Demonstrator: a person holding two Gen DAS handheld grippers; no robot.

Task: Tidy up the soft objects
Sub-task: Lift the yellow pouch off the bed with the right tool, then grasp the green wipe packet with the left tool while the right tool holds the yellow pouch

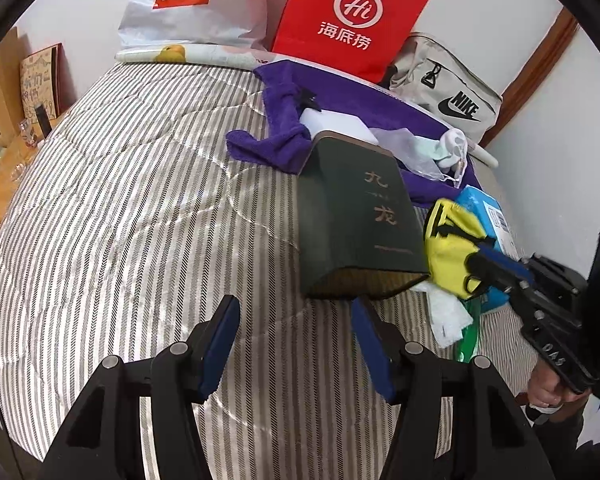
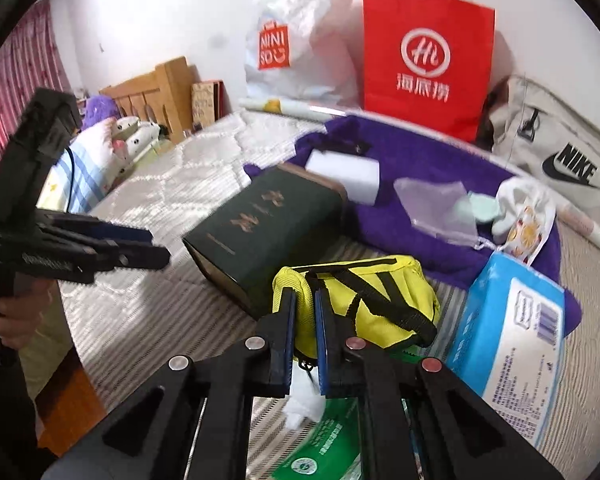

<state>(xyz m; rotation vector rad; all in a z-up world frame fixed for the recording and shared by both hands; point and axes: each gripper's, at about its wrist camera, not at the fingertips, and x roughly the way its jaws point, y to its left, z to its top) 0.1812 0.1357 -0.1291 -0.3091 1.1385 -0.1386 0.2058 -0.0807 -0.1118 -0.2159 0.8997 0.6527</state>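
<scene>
Your right gripper [image 2: 305, 334]: fingers narrow, clamped on the near edge of the yellow pouch [image 2: 364, 304], fabric pinched between the pads. Same grip visible from the left wrist cam, right gripper [image 1: 485, 265] on pouch [image 1: 452, 248].

Your left gripper [image 1: 294, 344]: fingers wide apart, holding nothing, over bare striped mattress [image 1: 140, 200], just short of the dark green box [image 1: 352, 220]. From the right cam its fingers [image 2: 140, 248] sit beside the box [image 2: 268, 224], gap btwn them hard to judge there.

Pouch sits on the bed btwn green box and blue tissue pack [image 2: 512, 320], partly over a green packet [image 2: 324, 440] w/ white wadding [image 2: 300, 404] under it.

Behind: purple towel [image 2: 420, 168] carrying a white block [image 2: 346, 174], clear plastic bag [image 2: 436, 204], small white printed pouch [image 2: 524, 208]. Against the wall: Miniso bag [image 2: 300, 48], red Haidilao bag [image 2: 426, 60], Nike bag [image 2: 556, 152].
</scene>
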